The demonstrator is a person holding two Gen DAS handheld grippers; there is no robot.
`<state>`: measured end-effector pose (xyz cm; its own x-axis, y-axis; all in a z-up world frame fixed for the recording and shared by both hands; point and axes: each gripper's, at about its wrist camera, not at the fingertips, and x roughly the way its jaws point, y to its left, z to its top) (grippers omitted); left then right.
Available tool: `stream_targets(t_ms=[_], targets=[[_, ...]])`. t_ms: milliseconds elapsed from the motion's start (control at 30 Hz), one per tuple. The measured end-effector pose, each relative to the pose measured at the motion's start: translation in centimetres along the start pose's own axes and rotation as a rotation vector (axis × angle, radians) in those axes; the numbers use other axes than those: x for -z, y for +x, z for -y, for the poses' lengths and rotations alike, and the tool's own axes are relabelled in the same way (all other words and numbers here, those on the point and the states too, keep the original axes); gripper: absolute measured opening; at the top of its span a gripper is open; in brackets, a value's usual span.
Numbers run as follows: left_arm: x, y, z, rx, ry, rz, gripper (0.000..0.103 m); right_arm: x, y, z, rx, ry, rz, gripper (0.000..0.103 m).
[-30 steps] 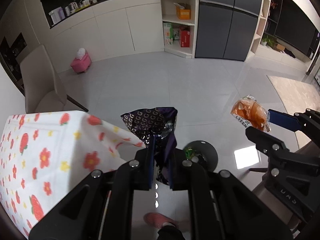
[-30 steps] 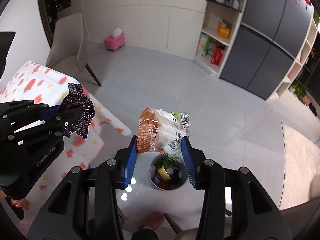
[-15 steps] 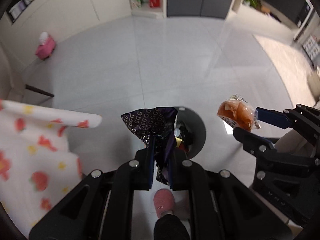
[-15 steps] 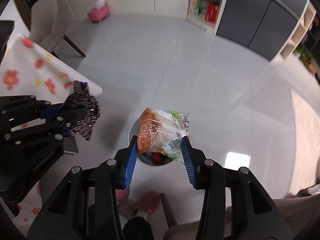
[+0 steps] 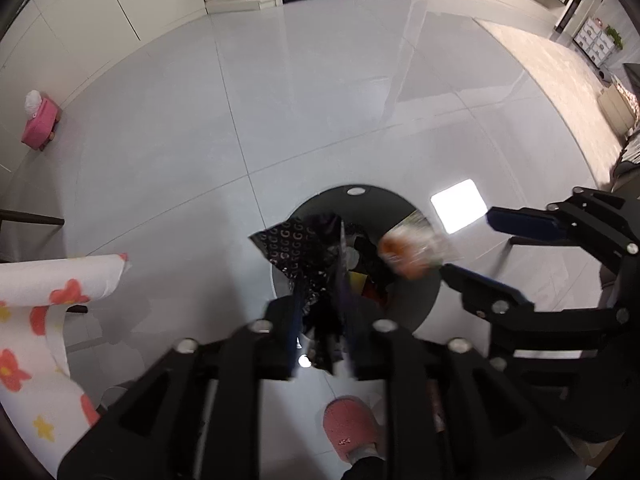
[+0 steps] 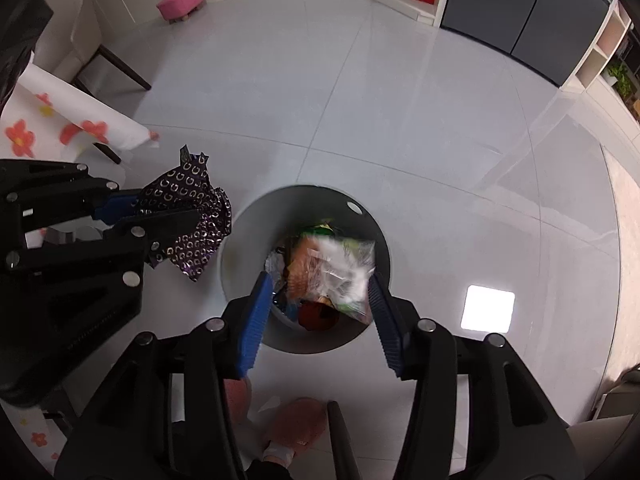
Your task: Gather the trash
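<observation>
Both claws are now hanging lower over the bin (image 6: 308, 216). The right claw (image 6: 320, 312) is opening, its snack bag (image 6: 332, 268) seemingly dropping in. The left claw (image 5: 320, 344) is opening around the dark wrapper (image 5: 304, 256), which is sitting off-centre and risks landing on the floor (image 5: 280, 100).

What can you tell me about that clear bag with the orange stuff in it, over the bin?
The clear plastic bag is a crinkly see-through wrapper with orange-brown contents on one side and white and green print on the other. It is blurred, as if in motion, directly above the open round bin, which already holds other rubbish. It sits between the blue pads of the right gripper, whose jaws are opening; gaps show on both sides, so nothing seems to grip it. The left wrist view shows it as an orange blur over the bin mouth.
</observation>
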<state>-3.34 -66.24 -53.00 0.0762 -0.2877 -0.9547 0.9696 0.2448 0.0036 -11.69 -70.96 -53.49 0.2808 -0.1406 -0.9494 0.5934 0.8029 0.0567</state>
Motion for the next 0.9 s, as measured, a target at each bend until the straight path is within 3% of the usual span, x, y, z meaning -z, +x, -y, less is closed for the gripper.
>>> stream_targets(t_ms=[33,67,167,467,700,900], targets=[[0.0,0.2,0.0,-0.013,0.007,0.009,0.049,0.1,0.1,0.1,0.001,0.006,-0.001,0.049],[0.0,0.1,0.0,-0.027,0.015,0.024,0.056,0.3,0.0,0.2,0.004,0.013,-0.001,0.05],[-0.1,-0.5,0.0,-0.026,0.019,0.027,0.064,0.4,-0.3,0.4,0.007,0.027,-0.004,0.052],[-1.2,-6.5,-0.3,-0.03,0.01,0.054,0.065,-0.6,-6.8,-0.3,0.032,0.028,0.029,0.052],[-1.5,-13.9,-1.0,-0.044,-0.002,0.103,0.065,-2.0,-14.3,-2.0,0.053,0.028,0.085,0.052],[-0.9,-21.8,-2.1,-0.1,-0.049,0.151,0.065,-3.1,-21.8,-4.6,0.061,0.018,0.132,0.052]])
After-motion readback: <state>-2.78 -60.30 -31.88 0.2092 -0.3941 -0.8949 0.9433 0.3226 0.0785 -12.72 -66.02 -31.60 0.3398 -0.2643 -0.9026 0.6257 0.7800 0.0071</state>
